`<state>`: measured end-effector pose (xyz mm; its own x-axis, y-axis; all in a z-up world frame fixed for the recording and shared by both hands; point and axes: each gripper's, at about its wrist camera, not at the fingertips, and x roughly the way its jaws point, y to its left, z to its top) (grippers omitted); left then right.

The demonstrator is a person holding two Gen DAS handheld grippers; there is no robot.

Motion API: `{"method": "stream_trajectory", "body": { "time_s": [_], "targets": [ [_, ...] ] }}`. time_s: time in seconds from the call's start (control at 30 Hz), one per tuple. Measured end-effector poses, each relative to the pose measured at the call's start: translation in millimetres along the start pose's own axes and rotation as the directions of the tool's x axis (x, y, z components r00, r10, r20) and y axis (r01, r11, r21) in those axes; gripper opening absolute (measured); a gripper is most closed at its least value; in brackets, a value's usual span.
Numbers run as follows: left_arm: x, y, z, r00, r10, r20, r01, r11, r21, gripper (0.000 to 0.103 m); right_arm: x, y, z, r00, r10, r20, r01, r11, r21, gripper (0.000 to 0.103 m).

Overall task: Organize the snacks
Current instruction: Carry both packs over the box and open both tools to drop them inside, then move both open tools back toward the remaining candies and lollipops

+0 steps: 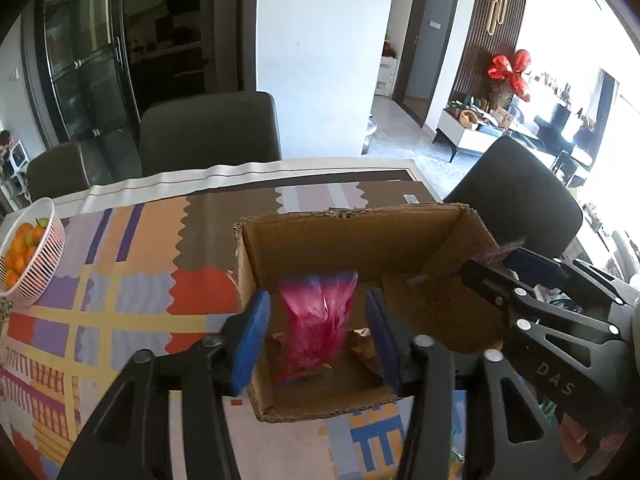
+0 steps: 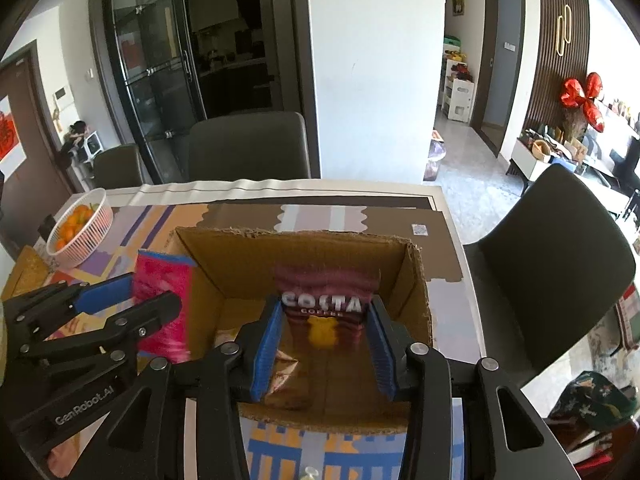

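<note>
Box: an open-topped brown cardboard box [image 1: 362, 240], corrugated edges raw and a little torn at the far rim, standing on the desk [image 1: 120, 280]; its long axis runs left to right across both views.
Pink packet: a glossy, crinkled pink plastic packet [image 1: 316, 320] with a blue band along its top edge; it stands upright, long axis vertical, at the left end of the box, blurred.
Left gripper: the left gripper [image 1: 318, 336] reaches over the box's near wall; its blue ribbed fingers [image 1: 252, 340] are spread, one on each side of the pink packet with a gap showing on both sides, not pressing it.
Coffee packet: a maroon, soft-sided packet printed COSTA COFFEE [image 2: 326, 312] with a yellow patch below the lettering; upright, long axis vertical, printed face toward the right wrist camera, inside the right part of the box.
Right gripper: the right gripper [image 2: 326, 344] sits low over the box; its blue fingers [image 2: 266, 344] flank the coffee packet's lower part, touching or nearly so, and whether they pinch it I cannot tell.
Desk cover: a flat cloth in blocks of orange, lilac, yellow and brown with wavy edges.
Basket: a white slatted plastic basket [image 1: 38, 264] of small oranges, at the desk's far left, well apart from the box.
Chairs: dark padded chairs [image 1: 210, 132] stand at the far side and right end.
</note>
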<state>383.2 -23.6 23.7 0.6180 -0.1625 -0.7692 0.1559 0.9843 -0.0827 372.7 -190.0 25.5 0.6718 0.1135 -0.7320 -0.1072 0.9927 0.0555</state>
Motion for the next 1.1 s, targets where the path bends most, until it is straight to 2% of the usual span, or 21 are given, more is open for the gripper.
{"method": "stream_trajectory", "body": {
  "time_s": [0.07, 0.4, 0.6, 0.9, 1.1],
  "targets": [
    [-2, 2, -2, 1.000, 0.005, 0.004, -0.005, 1.000, 0.001, 0.057, 1, 1, 0, 1.000, 0.003, -0.008, -0.003, 1.000, 0.000, 0.049],
    [-36, -13, -24, 0.999, 0.013, 0.047, -0.015, 0.999, 0.050, 0.058, -33, 8, -17, 0.998, -0.005, 0.057, 0.007, 0.999, -0.039, 0.049],
    [-63, -30, -47, 0.997, -0.025, 0.079, 0.018, 0.996, 0.089, 0.058, -64, 4, -38, 0.994, 0.003, 0.105, 0.000, 0.999, -0.035, 0.049],
    [-96, -61, -78, 0.987, -0.125, 0.100, 0.110, 0.983, 0.150, 0.058, -104, -10, -70, 0.990, 0.013, 0.143, -0.013, 1.000, 0.000, 0.049],
    [-105, -81, -101, 0.984, -0.141, 0.108, 0.114, 0.967, 0.229, 0.058, -122, -17, -98, 0.987, -0.002, 0.159, 0.002, 1.000, 0.003, 0.049]
  ]
}}
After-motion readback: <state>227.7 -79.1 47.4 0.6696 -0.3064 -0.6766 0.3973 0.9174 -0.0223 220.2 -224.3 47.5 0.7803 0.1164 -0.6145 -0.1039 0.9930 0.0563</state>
